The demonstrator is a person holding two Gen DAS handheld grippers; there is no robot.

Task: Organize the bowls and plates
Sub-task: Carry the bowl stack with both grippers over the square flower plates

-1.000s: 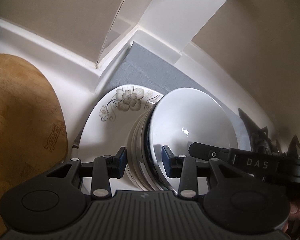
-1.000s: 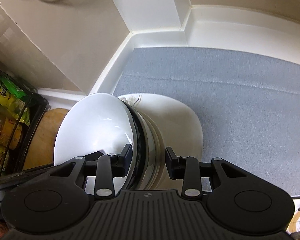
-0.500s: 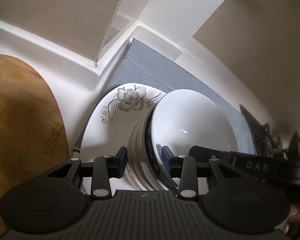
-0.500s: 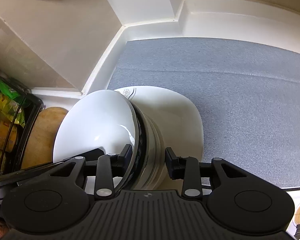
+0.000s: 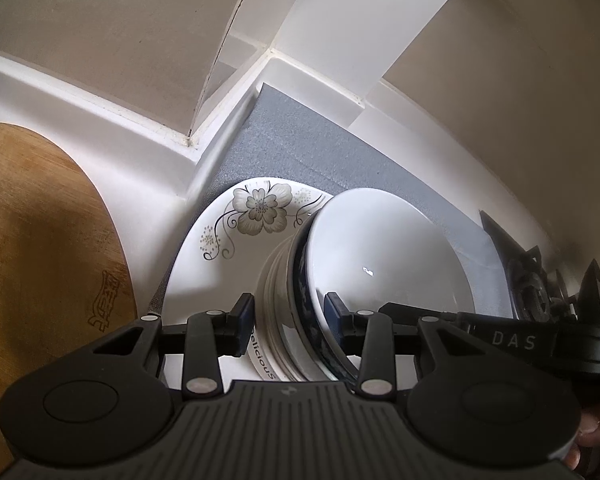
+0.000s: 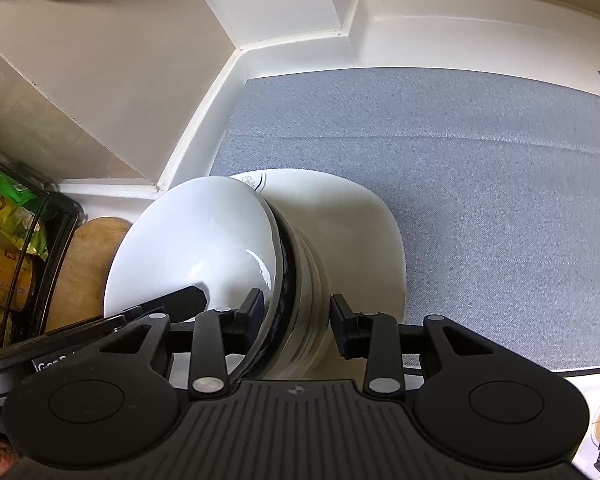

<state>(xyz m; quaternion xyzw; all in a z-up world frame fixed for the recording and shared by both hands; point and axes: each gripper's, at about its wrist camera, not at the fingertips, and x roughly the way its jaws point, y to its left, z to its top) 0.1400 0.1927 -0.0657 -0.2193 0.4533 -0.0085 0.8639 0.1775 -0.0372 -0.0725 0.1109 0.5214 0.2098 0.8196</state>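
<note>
Where the white desk meets the beige corner walls, a grey mat carries a floral plate with stacked bowls on it. Left hand-held gripper and right hand-held gripper each straddle the stack's rim from opposite sides, jaws wide. A wooden cutting board lies beside; a stove burner flanks the mat

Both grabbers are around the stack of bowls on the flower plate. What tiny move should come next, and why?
Probably open both and back away. The stack of bowls looks settled on the flower plate, which lies on the grey mat. The left gripper and right gripper straddle its rim.
</note>
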